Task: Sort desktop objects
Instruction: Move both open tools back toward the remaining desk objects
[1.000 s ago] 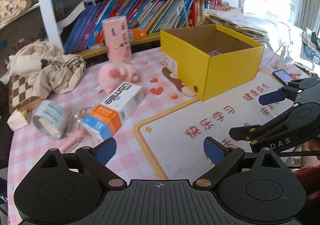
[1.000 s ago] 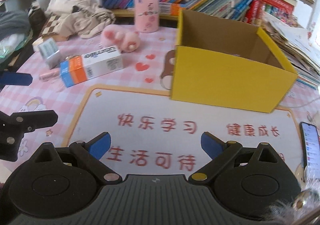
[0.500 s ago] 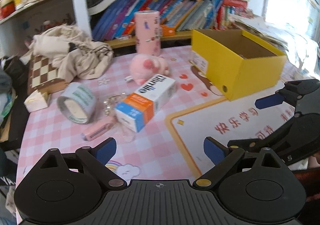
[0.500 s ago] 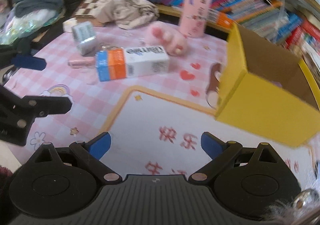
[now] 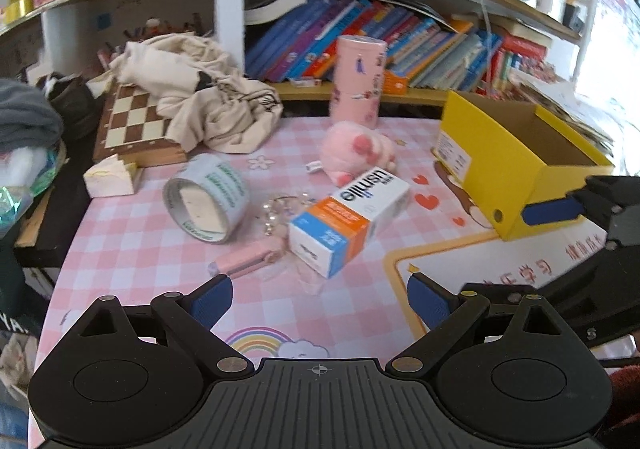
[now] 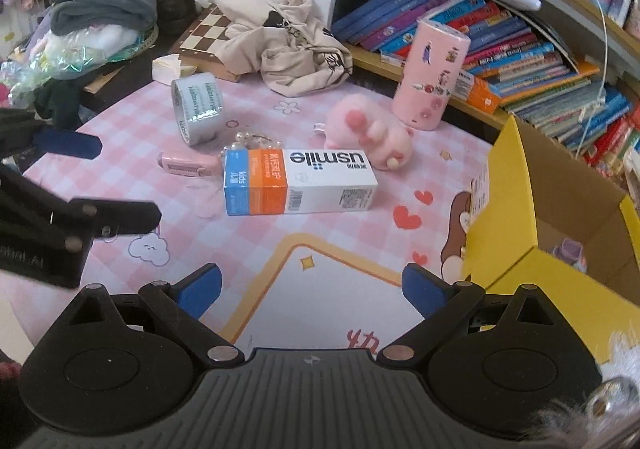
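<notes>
A white, orange and blue usmile box (image 5: 349,215) (image 6: 298,182) lies on the pink checked desk. Around it are a pink plush paw (image 5: 358,151) (image 6: 370,135), a grey tape roll (image 5: 208,198) (image 6: 197,108), a small pink clip-like item (image 5: 248,259) (image 6: 186,163), a bead bracelet (image 5: 280,209) and a tall pink canister (image 5: 358,83) (image 6: 434,75). An open yellow box (image 5: 520,161) (image 6: 532,225) stands at the right. My left gripper (image 5: 318,295) is open and empty, in front of the usmile box. My right gripper (image 6: 310,289) is open and empty, beside the yellow box.
A chessboard (image 5: 136,125) with a beige cloth bag (image 5: 208,101) on it sits at the back left. A bookshelf full of books (image 5: 400,37) runs along the back. A white study mat (image 6: 320,289) lies under my right gripper. The desk's left edge drops off.
Both grippers have swung left, away from the yellow box and toward the loose items. The usmile box and tape roll now sit nearer the centre of both views. Both stay open.
</notes>
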`<state>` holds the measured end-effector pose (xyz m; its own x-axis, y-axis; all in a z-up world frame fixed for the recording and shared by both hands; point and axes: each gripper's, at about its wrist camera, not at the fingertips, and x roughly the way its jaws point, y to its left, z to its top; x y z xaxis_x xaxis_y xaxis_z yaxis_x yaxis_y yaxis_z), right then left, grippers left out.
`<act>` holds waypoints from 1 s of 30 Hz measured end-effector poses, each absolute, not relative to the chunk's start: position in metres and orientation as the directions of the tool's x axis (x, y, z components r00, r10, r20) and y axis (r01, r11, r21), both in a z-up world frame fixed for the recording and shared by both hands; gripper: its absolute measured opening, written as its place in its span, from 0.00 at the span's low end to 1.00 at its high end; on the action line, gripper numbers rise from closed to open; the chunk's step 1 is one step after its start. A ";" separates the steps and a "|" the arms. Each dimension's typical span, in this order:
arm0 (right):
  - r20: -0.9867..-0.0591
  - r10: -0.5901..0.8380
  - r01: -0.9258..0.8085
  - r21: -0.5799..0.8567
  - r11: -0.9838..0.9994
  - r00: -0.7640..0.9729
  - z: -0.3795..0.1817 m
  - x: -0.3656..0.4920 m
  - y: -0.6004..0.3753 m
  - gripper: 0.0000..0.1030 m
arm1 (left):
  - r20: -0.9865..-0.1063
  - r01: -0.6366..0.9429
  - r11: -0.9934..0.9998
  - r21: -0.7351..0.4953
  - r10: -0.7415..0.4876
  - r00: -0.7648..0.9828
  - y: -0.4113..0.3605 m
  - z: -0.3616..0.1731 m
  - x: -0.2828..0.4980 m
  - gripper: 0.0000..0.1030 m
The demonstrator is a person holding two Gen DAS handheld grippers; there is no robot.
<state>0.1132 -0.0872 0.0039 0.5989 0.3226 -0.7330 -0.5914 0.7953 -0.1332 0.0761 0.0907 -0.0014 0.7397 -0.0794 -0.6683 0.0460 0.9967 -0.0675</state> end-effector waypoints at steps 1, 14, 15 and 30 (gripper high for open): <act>-0.731 0.324 -0.593 -0.135 0.794 0.600 0.004 0.115 -0.086 0.95 | -0.669 0.037 0.997 -0.072 -0.076 0.739 0.093 -0.002 0.078 0.93; -0.736 0.335 -0.618 -0.142 0.773 0.588 -0.006 0.142 -0.068 0.95 | -0.675 -0.014 0.996 -0.090 -0.051 0.736 0.113 -0.011 0.105 0.93; -0.735 0.336 -0.617 -0.140 0.774 0.589 -0.007 0.146 -0.067 0.95 | -0.678 -0.018 0.996 -0.091 -0.049 0.733 0.114 -0.013 0.108 0.93; -0.767 0.323 -0.534 -0.031 0.845 0.555 -0.028 0.207 -0.058 0.94 | -0.696 -0.041 0.998 -0.054 -0.008 0.718 0.142 -0.048 0.148 0.66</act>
<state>0.2072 -0.0582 -0.0283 0.5553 0.3227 -0.7665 -0.5339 0.8450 -0.0311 0.1482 0.1423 -0.0478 0.7184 -0.0081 -0.6956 -0.0409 0.9977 -0.0539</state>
